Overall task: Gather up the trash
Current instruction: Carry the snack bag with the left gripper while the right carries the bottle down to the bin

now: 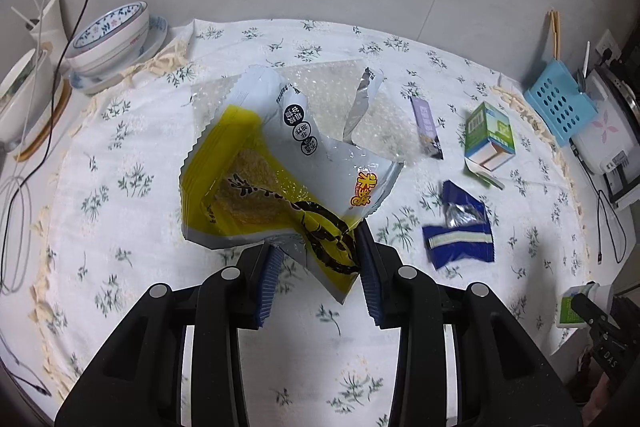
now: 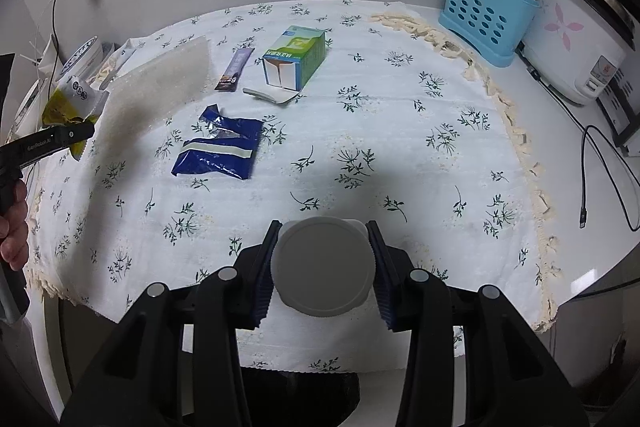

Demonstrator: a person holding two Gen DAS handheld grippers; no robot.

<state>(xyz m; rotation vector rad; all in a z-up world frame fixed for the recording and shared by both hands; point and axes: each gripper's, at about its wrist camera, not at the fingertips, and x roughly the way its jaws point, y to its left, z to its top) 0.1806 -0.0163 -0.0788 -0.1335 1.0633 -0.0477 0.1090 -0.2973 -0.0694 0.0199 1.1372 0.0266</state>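
left hand-held gripper (image 1: 320, 267): partly closed, its pads pinched on the lower corner of a yellow-and-white snack bag (image 1: 276, 175), which is held up off the tabletop (image 1: 160, 267). only the left wrist view shows this grip in full; in the right wrist view the same bag is glimpsed at 9 o'clock, with a hand (image 2: 14, 223) on the handle below it.

right hand-held gripper (image 2: 322, 267): partly closed on a white round-lidded container (image 2: 322, 267), seen end-on, clear only in the right wrist view.

still lying on the flowered cloth (image 2: 400, 147): a blue wrapper (image 2: 218, 151), a green-and-white carton (image 2: 296, 61) with its flap open, a slim dark sachet (image 2: 236, 69), a clear bubble sheet (image 2: 160, 83).

edges: bowls (image 1: 112, 35) are stacked at 10 o'clock in the left wrist view; a blue cutlery caddy (image 2: 484, 15) and a rice cooker (image 2: 576, 39) are seen at 1 to 2 o'clock in the right wrist view. open cloth lies at centre and right.
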